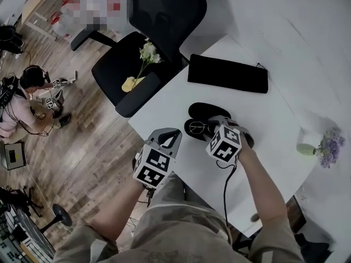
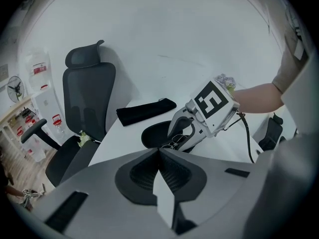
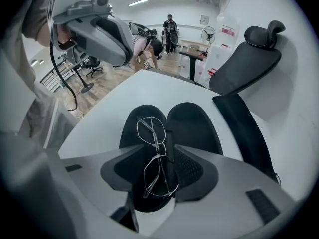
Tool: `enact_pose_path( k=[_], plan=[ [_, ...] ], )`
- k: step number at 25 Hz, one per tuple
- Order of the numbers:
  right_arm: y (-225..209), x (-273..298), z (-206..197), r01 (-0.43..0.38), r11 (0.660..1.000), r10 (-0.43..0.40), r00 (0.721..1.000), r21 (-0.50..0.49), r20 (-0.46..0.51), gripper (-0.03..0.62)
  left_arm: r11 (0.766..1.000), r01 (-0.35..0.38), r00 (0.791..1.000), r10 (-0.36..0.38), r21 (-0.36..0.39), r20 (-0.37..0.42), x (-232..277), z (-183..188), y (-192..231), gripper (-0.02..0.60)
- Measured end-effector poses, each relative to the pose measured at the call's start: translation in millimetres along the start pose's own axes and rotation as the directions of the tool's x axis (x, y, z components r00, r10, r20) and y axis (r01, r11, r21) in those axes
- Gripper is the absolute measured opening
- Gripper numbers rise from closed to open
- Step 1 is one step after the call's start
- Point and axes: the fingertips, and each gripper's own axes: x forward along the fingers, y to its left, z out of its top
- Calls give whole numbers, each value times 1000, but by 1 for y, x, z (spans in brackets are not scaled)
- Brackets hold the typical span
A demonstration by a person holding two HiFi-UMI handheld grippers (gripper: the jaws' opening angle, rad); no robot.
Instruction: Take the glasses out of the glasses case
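The black glasses case (image 1: 207, 109) lies open on the white table (image 1: 274, 119), its two halves spread flat. Thin wire-rimmed glasses (image 3: 151, 131) rest folded in the left half of the case (image 3: 195, 127). My right gripper (image 3: 158, 149) points steeply down over them, jaws open, with one lens between the pads and no visible pressure on it. In the head view the right gripper (image 1: 207, 126) is right above the glasses (image 1: 196, 128). My left gripper (image 1: 170, 139) hangs at the table's near-left edge, beside the case, and its jaws (image 2: 159, 152) meet, empty.
A long black pouch (image 1: 227, 73) lies at the table's far side. A small vase of purple flowers (image 1: 324, 147) stands at the right edge. A black office chair (image 1: 137, 64) carrying a white flower is beyond the table's left corner. People are working across the wooden floor.
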Motion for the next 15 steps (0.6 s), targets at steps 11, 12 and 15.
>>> enact_pose_path(
  k=[11, 12, 15],
  plan=[
    [-9, -15, 4, 60, 987, -75, 993, 149, 92, 55, 1000, -5, 1000, 5, 5, -4, -2, -3, -6, 17],
    [-11, -22, 7, 71, 982, -92, 989, 177, 115, 52, 1000, -8, 1000, 8, 6, 0, -4, -2, -6, 17],
    [-17, -48, 15, 88, 965, -135, 974, 246, 182, 51, 1000, -20, 1000, 20, 6, 23, -14, 7, -6, 17]
  ],
)
